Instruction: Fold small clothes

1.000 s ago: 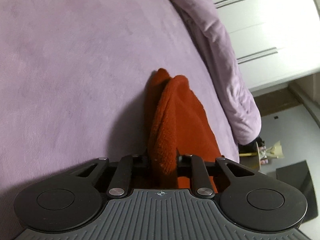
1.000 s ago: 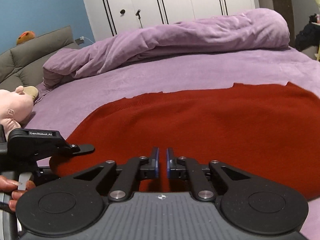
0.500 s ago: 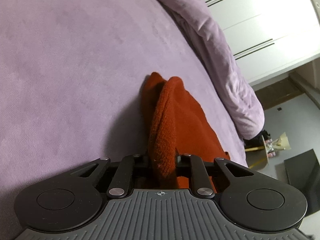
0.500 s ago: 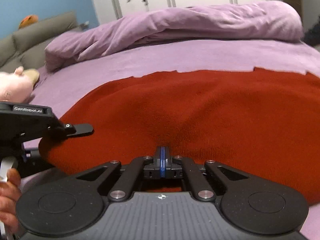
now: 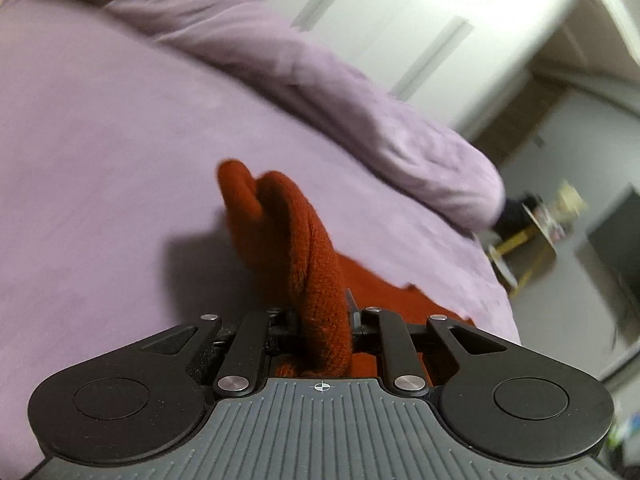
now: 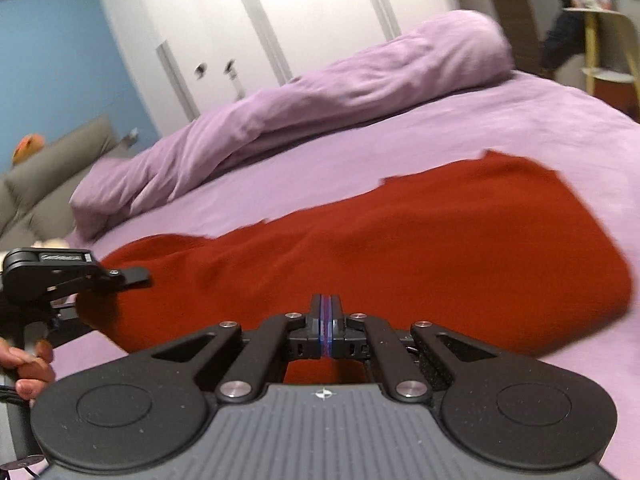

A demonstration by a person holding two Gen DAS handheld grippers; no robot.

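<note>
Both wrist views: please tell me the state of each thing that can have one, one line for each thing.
left gripper: shut on a bunched fold of the red garment.
right gripper: shut, pads together at the garment's near edge; a pinch of cloth cannot be confirmed.
red garment: mostly spread on the bed, one edge gathered and raised.
purple duvet: rumpled, heaped along the far side.
wardrobe doors: closed.

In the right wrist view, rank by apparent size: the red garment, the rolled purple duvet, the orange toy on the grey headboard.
1. Red garment, largest, though being nearest the camera inflates it.
2. Purple duvet, nearly as big; being farther off, it may truly be larger.
3. Orange toy, clearly smallest.
</note>
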